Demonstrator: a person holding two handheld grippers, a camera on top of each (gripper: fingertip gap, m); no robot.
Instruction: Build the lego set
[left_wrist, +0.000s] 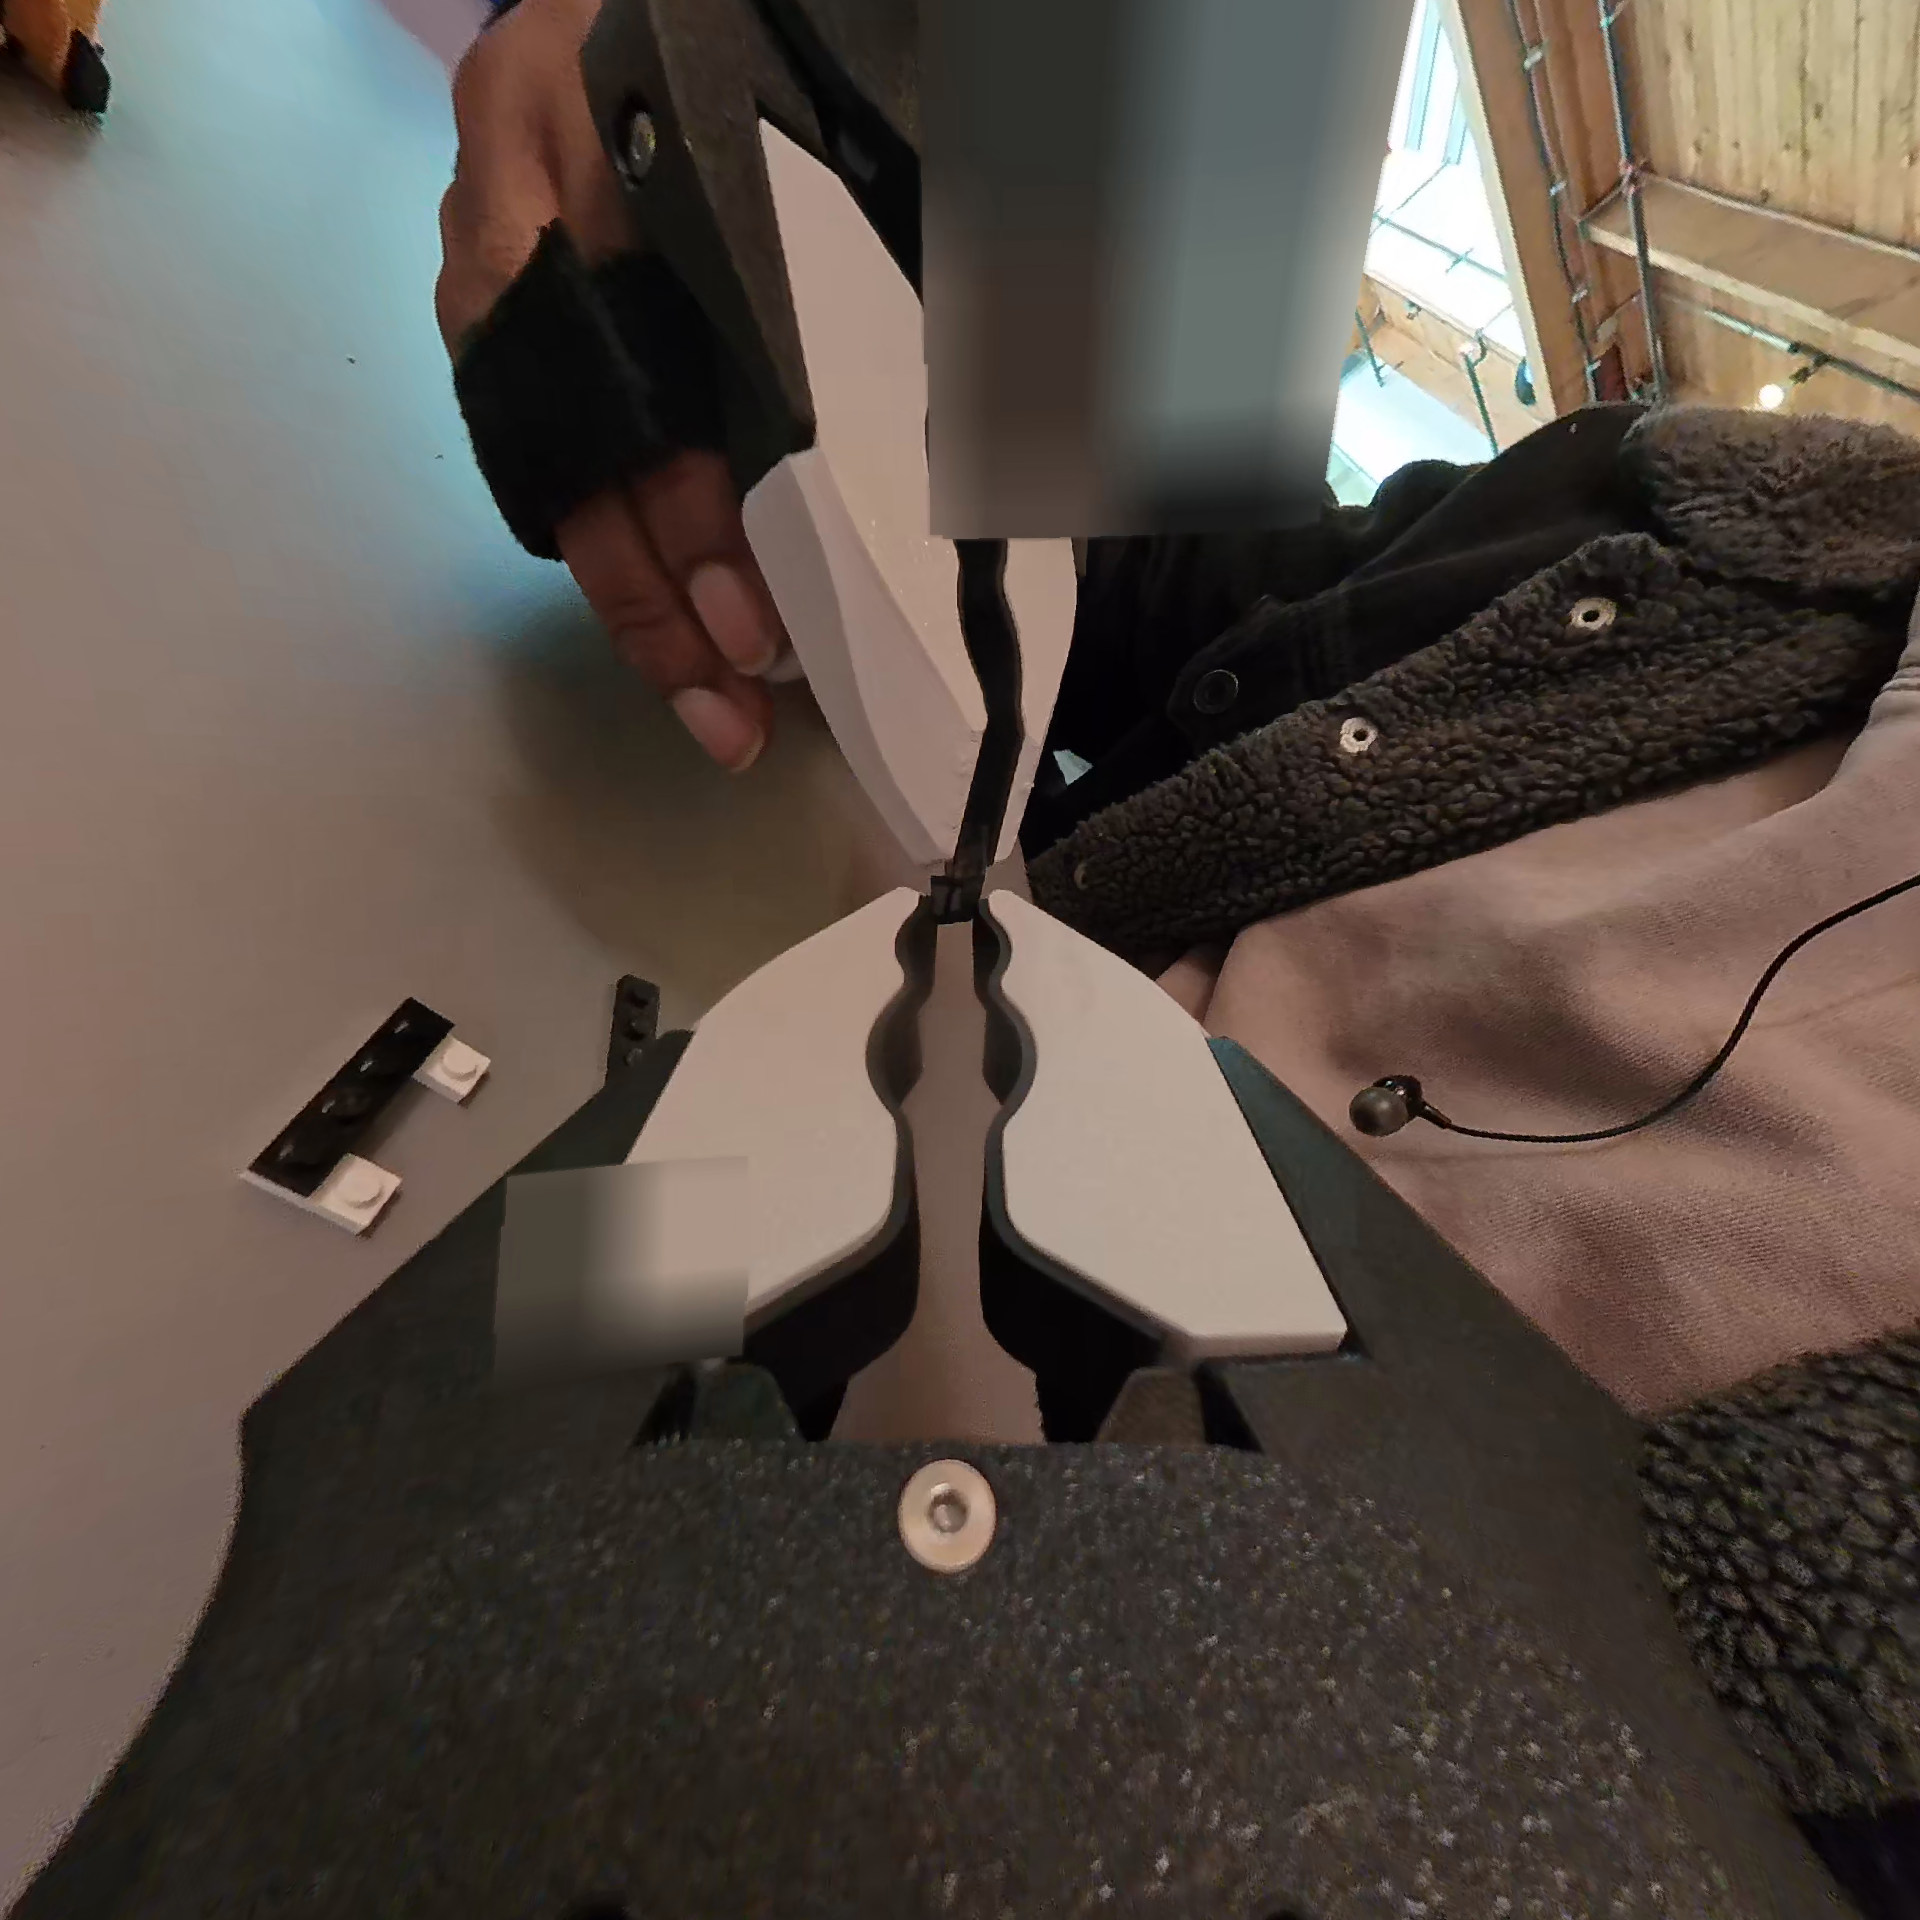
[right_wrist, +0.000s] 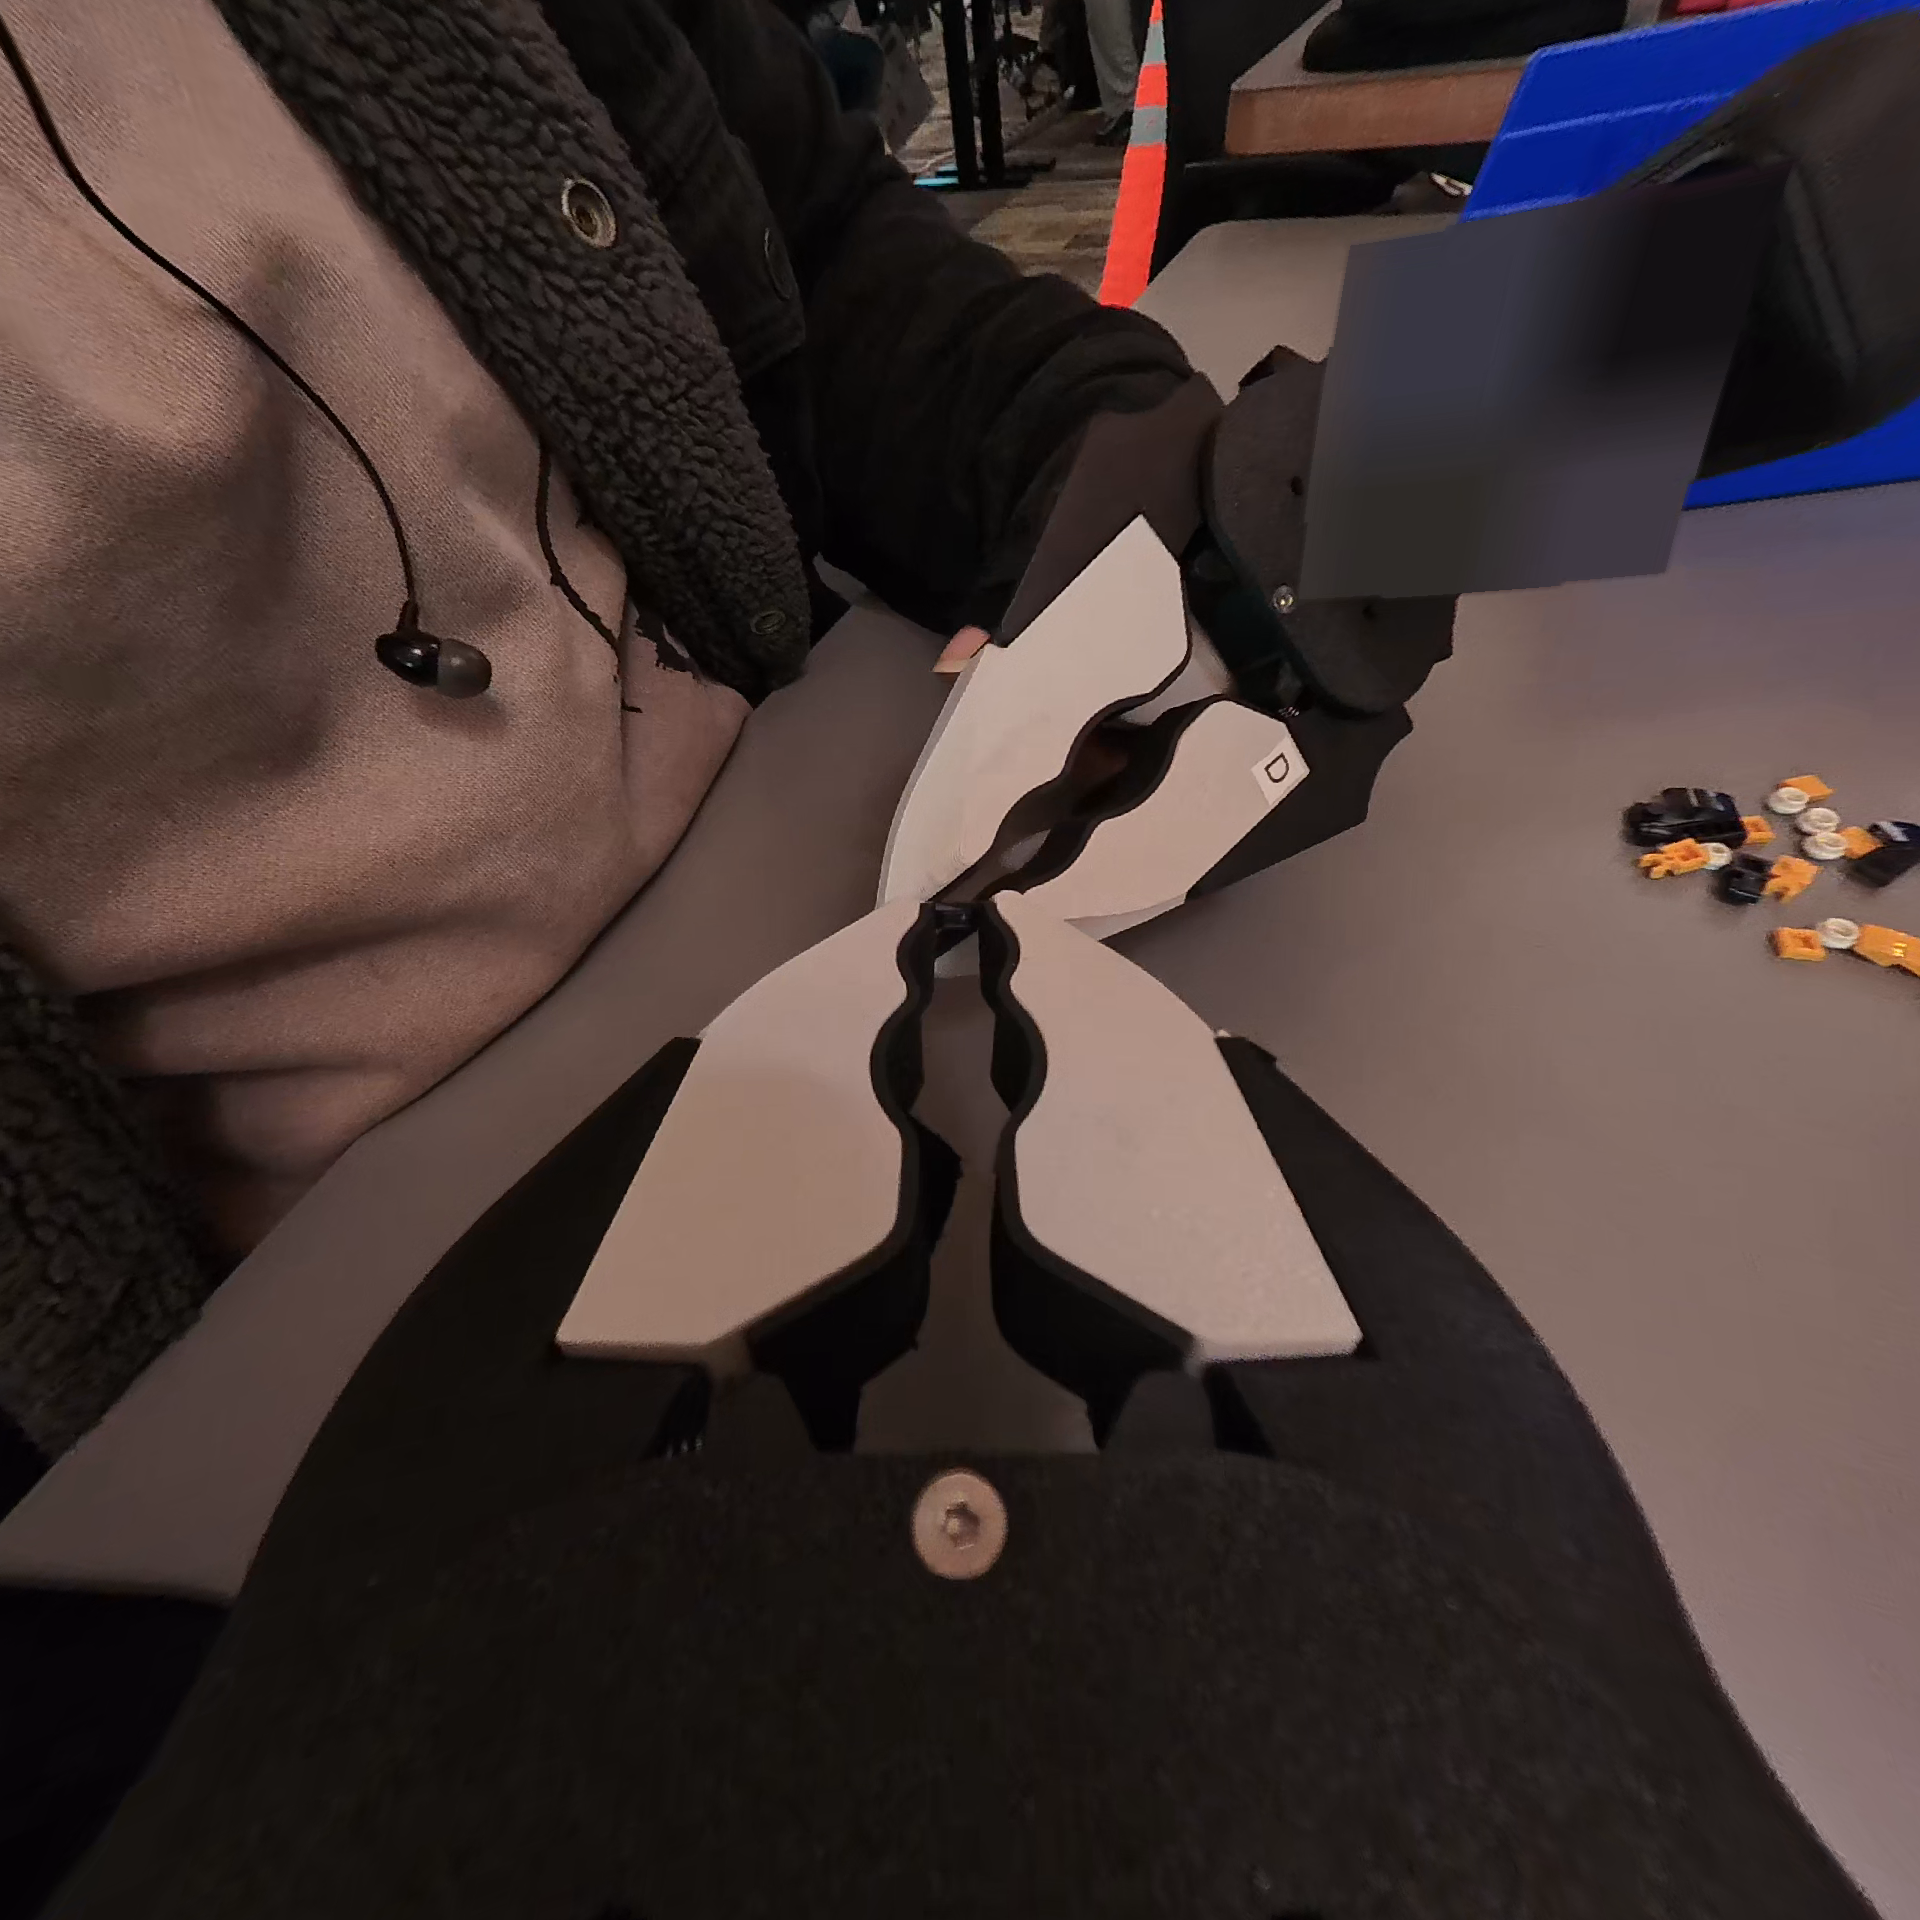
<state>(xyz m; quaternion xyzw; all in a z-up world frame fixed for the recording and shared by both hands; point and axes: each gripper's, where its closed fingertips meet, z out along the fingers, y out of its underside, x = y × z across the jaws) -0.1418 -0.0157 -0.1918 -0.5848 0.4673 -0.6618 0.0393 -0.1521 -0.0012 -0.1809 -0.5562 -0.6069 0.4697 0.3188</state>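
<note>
The left gripper (left_wrist: 951, 906) and right gripper (right_wrist: 954, 916) are meeting tip to tip, both nearly closed and pinching a small black piece (left_wrist: 952, 896) between their tips; its shape is hard to make out. Loose bricks (right_wrist: 1782, 868) are lying well right of the jaws.

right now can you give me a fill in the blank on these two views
1. The left gripper and right gripper meet tip to tip, each pinching a small ____ piece.
2. Loose pieces on the table are black, white and ____.
3. The black plate has ____ white pieces attached.
4. An ____ hangs on a thin wire over the person's top.

Missing words: black; orange; two; earbud
</note>
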